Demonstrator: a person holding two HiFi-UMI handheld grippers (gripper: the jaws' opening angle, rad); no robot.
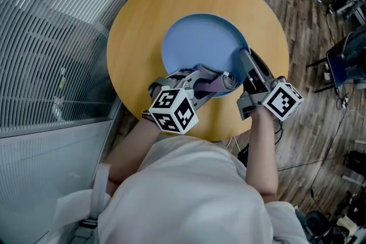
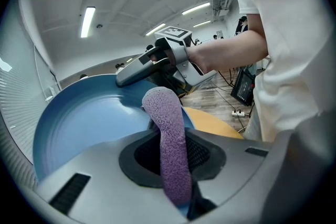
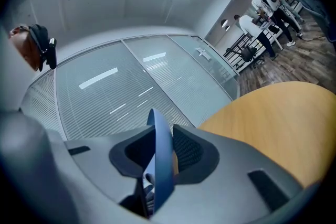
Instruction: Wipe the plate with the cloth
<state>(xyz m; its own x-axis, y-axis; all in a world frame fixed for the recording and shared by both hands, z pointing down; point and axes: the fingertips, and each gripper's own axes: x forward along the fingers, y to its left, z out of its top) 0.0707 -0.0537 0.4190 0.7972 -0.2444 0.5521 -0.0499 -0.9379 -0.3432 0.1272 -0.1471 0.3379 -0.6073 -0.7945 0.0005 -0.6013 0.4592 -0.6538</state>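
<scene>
Head view, left tool (image 1: 222,80) gripping cloth (image 1: 209,84) at plate (image 1: 200,43) edge, right tool (image 1: 246,61) pinching plate rim.

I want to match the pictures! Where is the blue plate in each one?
Head view: blue plate, upper middle.
Left gripper view: plate at left, behind the purple cloth.
Right gripper view: plate edge-on, low centre, in the right claw.
Shared landmark: the round wooden table.

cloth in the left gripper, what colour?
The cloth is purple with a nubby texture. It shows best in the left gripper view.
</scene>
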